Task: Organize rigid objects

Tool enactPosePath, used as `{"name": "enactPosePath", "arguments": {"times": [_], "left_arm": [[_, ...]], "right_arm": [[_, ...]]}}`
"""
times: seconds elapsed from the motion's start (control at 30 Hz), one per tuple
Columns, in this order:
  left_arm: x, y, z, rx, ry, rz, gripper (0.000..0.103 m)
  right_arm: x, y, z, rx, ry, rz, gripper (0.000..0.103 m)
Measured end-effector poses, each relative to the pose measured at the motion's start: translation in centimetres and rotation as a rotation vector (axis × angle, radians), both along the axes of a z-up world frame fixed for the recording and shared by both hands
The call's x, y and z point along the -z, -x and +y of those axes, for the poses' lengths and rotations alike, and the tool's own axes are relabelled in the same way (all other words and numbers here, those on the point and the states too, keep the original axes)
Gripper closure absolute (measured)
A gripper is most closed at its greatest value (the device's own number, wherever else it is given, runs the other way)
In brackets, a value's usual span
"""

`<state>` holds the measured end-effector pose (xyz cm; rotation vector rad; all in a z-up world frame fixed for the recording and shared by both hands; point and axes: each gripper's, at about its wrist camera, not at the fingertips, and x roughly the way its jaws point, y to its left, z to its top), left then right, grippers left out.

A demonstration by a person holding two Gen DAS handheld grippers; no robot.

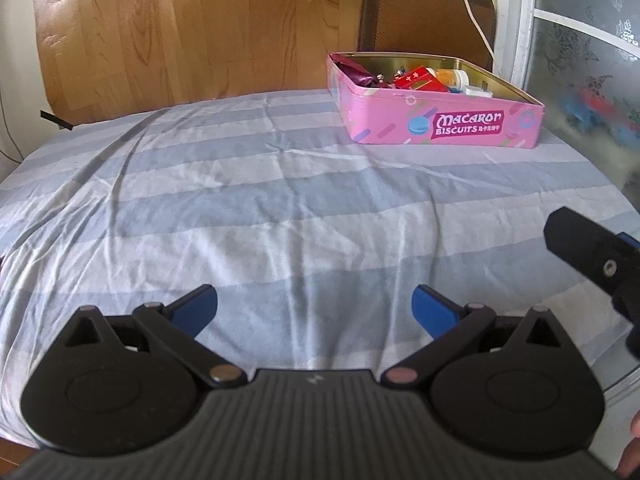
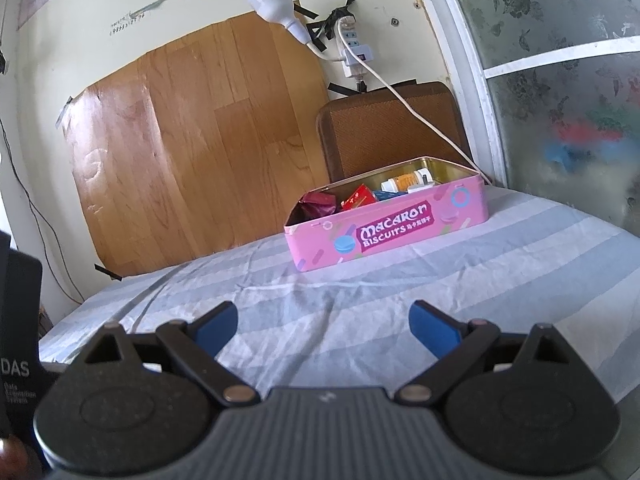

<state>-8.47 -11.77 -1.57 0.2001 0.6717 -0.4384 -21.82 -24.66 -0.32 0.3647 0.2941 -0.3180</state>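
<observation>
Left gripper: black body, ribbed grey top plate, blue fingers spread wide, nothing held; hangs over the bedsheet, no contact seen.
Right gripper: same build, blue fingers wide apart, empty, over the sheet. Its black outer part shows at right edge of left wrist view.
Black device at left edge of right wrist view, white print "DAS", smaller lines below too blurred to read.
Tin: pink metal, rectangular w/ rounded corners, gold inside, lid off. Side reads "MACARON BISCUITS" + small Chinese chars, macaron and sprinkle graphics. Sits on far right part of sheet, near the frosted floral glass door.
Contents: dark red foil packet, red box, white-capped orange bottle, other small bits unclear.
Sheet: wrinkled cloth, blue/white broad stripes.
Behind: wood-grain panel taped to wall; brown woven-texture chair back; white power strip w/ white cable; white bulb.
</observation>
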Motion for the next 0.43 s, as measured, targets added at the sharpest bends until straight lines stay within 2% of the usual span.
{"name": "enactPosePath", "arguments": {"times": [0.23, 0.43], "left_arm": [[-0.3, -2.1, -1.4, 0.021, 0.018, 0.001, 0.0], [-1.5, -3.8, -2.7, 0.04, 0.005, -0.095, 0.0]], "right_arm": [[0.1, -2.2, -1.4, -0.008, 0.011, 0.026, 0.007], [-0.2, -5.0, -3.1, -0.022, 0.029, 0.051, 0.007]]}}
